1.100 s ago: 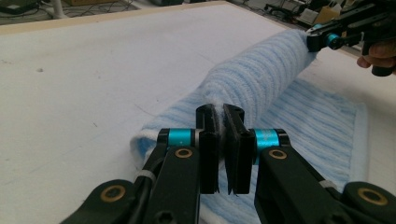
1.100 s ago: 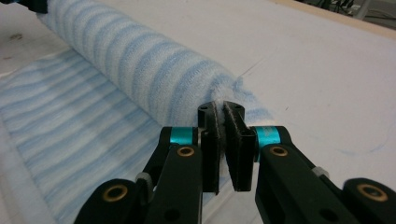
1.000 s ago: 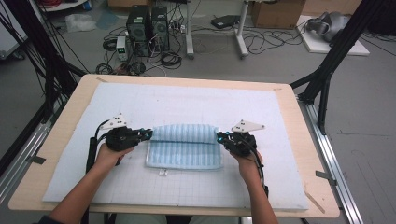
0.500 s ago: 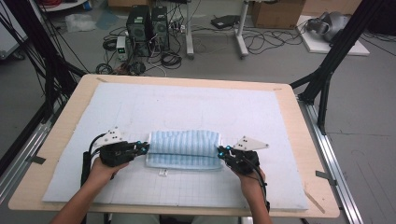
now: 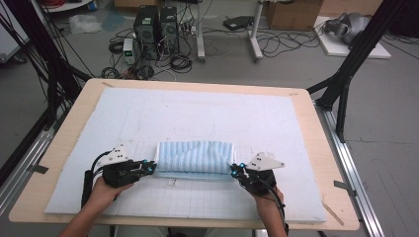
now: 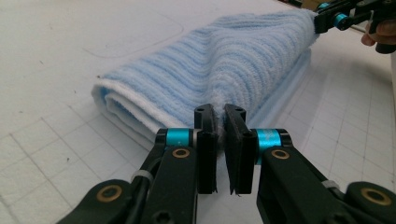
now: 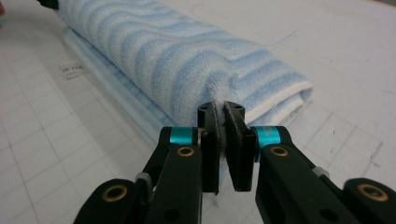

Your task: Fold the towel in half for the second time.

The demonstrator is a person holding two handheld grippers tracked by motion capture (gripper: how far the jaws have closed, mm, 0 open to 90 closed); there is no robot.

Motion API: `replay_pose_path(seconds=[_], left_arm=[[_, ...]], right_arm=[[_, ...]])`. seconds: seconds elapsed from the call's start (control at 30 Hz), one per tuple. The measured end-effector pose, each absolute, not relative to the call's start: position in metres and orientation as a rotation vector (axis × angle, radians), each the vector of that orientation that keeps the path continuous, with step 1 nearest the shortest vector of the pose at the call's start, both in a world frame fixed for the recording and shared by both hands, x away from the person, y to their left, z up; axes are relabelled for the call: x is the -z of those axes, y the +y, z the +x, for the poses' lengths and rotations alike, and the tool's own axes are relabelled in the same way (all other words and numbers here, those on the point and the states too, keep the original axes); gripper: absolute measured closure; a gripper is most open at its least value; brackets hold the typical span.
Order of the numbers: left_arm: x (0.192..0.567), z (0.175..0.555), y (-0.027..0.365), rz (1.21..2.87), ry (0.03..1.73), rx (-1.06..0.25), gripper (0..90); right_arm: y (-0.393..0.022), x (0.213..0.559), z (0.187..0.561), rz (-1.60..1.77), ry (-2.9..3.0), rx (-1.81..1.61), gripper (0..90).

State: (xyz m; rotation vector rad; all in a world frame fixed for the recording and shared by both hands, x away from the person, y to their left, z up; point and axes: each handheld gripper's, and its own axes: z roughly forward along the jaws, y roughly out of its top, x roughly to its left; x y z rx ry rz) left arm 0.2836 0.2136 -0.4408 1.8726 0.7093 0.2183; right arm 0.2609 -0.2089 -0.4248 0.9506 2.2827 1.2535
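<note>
High view: we keep both grippers, left gripper (image 5: 150,169) and right gripper (image 5: 234,170), pinching the striped towel's (image 5: 196,156) corners, lowering evenly.

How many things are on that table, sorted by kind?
Striped blue towel: 1
White foam mat under it: 1
Small white tag beside the towel: 1
Hand-held grippers, left gripper and right gripper, each pinching a towel end: 2
Total: 5

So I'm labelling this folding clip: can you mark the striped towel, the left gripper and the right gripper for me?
striped towel (image 5: 195,155), high view, middle of its folded top layer.
left gripper (image 6: 220,125), left gripper view, between its fingertips, pinched on towel cloth.
right gripper (image 7: 223,120), right gripper view, between its fingertips, pinched on towel cloth.
</note>
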Motion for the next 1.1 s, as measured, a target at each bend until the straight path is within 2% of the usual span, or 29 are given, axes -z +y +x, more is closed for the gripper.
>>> replay_pose_path(seconds=[0.07, 0.13, 0.17, 0.2, 0.23, 0.27, 0.37, 0.43, 0.63, 0.7, 0.9, 0.93, 1.1], left_arm=[[0.441, 0.285, 0.214, 1.872, 0.726, -0.221, 78.7], [0.440, 0.287, 0.215, 1.851, 0.775, -0.209, 67.0], [0.440, 0.287, 0.215, 1.851, 0.775, -0.209, 61.1], [0.436, 0.289, 0.217, 1.813, 0.807, -0.209, 57.5], [0.436, 0.289, 0.217, 1.813, 0.807, -0.209, 55.7], [0.429, 0.288, 0.217, 1.784, 0.808, -0.235, 53.7], [0.424, 0.289, 0.215, 1.761, 0.790, -0.255, 52.8], [0.423, 0.292, 0.208, 1.761, 0.784, -0.255, 53.5], [0.437, 0.302, 0.184, 1.910, 0.809, -0.293, 57.1], [0.441, 0.302, 0.182, 1.969, 0.818, -0.321, 57.0], [0.448, 0.300, 0.177, 2.048, 0.844, -0.390, 53.4], [0.447, 0.300, 0.177, 2.048, 0.880, -0.364, 50.2], [0.436, 0.301, 0.185, 1.993, 0.892, -0.319, 49.6]], right_arm=[[-0.209, 0.428, 0.261, 0.964, 2.301, -1.244, 84.1], [-0.210, 0.429, 0.262, 0.968, 2.315, -1.247, 78.4], [-0.210, 0.429, 0.262, 0.968, 2.315, -1.247, 78.4], [-0.212, 0.428, 0.262, 0.998, 2.292, -1.282, 64.0], [-0.212, 0.428, 0.262, 0.998, 2.292, -1.282, 64.0], [-0.215, 0.422, 0.262, 1.023, 2.241, -1.368, 56.9], [-0.215, 0.414, 0.262, 1.019, 2.195, -1.427, 55.8], [-0.204, 0.411, 0.265, 0.981, 2.211, -1.424, 58.0], [-0.181, 0.428, 0.276, 0.959, 2.340, -1.293, 61.0], [-0.174, 0.438, 0.277, 0.942, 2.409, -1.165, 61.4], [-0.174, 0.441, 0.275, 0.919, 2.441, -1.113, 61.3], [-0.176, 0.441, 0.274, 0.927, 2.461, -1.118, 61.1], [-0.185, 0.435, 0.275, 0.944, 2.478, -1.192, 55.6]])
